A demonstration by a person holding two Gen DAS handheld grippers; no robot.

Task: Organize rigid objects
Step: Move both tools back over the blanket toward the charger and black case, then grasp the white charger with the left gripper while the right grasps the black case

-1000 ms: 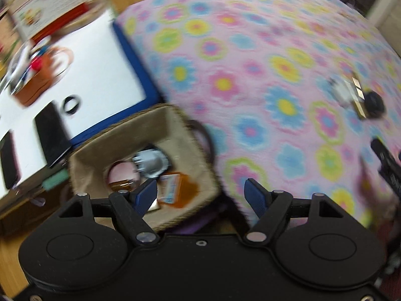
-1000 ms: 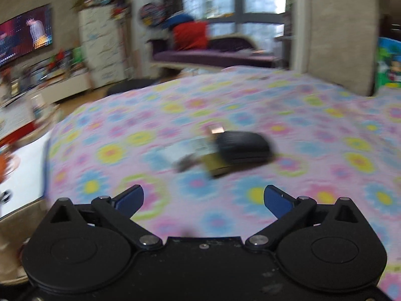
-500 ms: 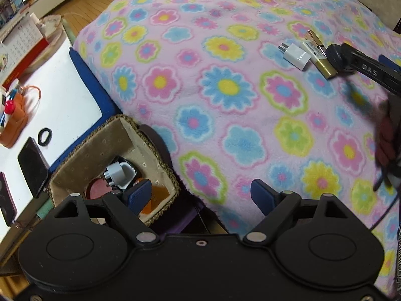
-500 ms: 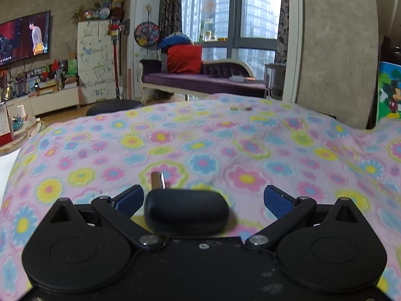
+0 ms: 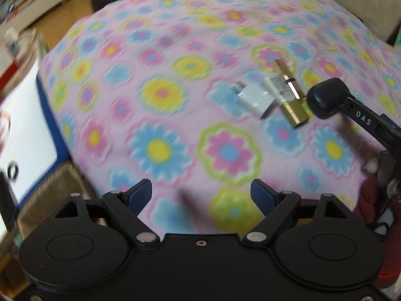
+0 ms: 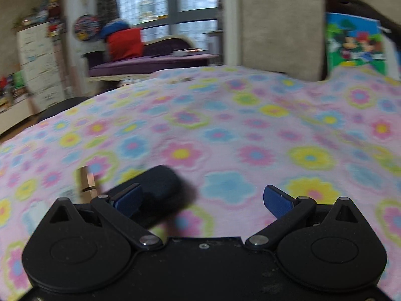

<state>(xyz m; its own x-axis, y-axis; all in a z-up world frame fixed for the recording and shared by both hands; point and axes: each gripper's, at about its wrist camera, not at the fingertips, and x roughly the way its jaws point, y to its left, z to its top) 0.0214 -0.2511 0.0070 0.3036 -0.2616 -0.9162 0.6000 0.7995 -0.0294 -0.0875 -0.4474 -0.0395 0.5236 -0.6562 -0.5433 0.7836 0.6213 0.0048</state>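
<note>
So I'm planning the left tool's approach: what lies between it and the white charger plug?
Only bare floral blanket between the left tool and the white charger plug, shown in the left wrist view.

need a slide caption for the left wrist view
Open left gripper over a pink flowered fleece blanket, facing a white plug adapter and gold tube lying side by side.

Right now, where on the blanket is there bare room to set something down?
Bare: the wide blanket left of the white plug, and the far stretch beyond the gold tube. Crowded: plug, tube and black object bunched at the right.
</note>
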